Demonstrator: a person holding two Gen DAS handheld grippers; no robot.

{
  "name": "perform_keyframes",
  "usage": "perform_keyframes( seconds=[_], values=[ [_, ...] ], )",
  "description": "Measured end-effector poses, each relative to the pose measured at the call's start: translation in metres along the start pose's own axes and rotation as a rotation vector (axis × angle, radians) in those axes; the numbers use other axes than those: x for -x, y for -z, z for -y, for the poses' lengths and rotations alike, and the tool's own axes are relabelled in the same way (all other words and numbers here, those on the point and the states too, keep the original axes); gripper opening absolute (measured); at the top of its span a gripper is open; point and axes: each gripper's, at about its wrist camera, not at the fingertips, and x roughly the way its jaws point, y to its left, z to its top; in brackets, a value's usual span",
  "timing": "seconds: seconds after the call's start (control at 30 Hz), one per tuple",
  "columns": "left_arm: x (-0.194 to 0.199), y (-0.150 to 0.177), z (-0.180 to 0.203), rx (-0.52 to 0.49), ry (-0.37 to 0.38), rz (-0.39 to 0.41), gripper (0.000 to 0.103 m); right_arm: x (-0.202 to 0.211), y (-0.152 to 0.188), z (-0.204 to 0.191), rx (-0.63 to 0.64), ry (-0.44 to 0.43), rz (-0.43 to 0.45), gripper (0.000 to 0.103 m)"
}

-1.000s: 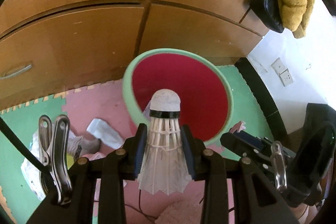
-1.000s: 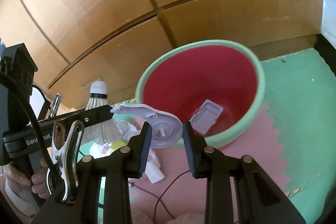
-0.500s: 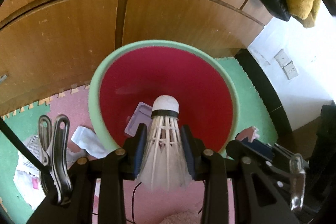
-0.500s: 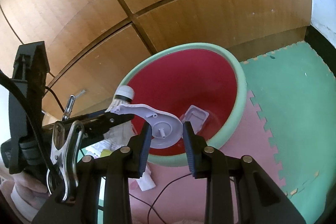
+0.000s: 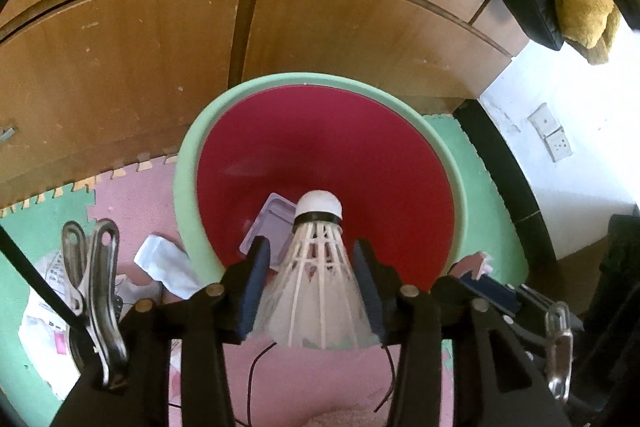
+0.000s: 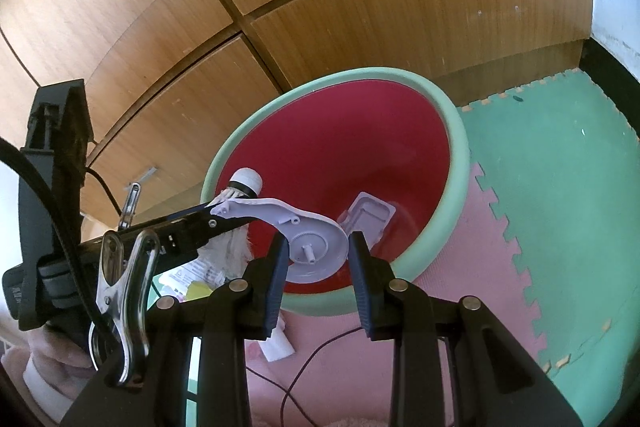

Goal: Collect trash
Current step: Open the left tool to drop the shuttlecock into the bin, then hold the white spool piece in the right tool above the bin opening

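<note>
Two pieces over the bin, neither dropped yet.
My left gripper [image 5: 312,291], jaws just opening, lets go of the shuttlecock [image 5: 316,275]; my right gripper [image 6: 318,267] clamps a white plastic casing [image 6: 308,247] above the bin [image 6: 456,163]. One clear tray [image 6: 366,217] lies inside; paper scraps [image 5: 164,263] remain on the left floor. The bin's bottom is hidden.

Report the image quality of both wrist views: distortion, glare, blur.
Left wrist view: strong fisheye bends the cabinet seams into arcs; the white wall at right is blown out; the shuttlecock skirt close to the lens looks soft. Right wrist view: same barrel distortion, dark vignette corners; the bin and lavender plastic piece are sharp.
</note>
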Motion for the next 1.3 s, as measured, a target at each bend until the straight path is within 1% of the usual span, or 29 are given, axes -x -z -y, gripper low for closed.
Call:
perform_keyframes(
  seconds=[0.13, 0.33, 0.5, 1.0, 1.3],
  values=[
    [0.001, 0.0, -0.001, 0.01, 0.009, 0.002, 0.047, -0.002, 0.002, 0.0, -0.004, 0.004, -0.004, 0.031],
    [0.005, 0.001, -0.002, 0.002, -0.004, 0.004, 0.048, -0.003, 0.003, 0.0, -0.008, 0.012, -0.011, 0.031],
    [0.008, 0.003, -0.006, 0.014, -0.015, 0.008, 0.047, -0.005, 0.002, 0.0, -0.009, 0.015, -0.013, 0.031],
    [0.017, 0.012, -0.021, 0.016, -0.068, 0.007, 0.048, -0.01, -0.002, -0.003, 0.0, 0.026, -0.018, 0.031],
    [0.018, 0.013, -0.024, 0.012, -0.08, 0.006, 0.048, -0.013, -0.005, -0.005, 0.003, 0.034, -0.021, 0.031]
  ],
)
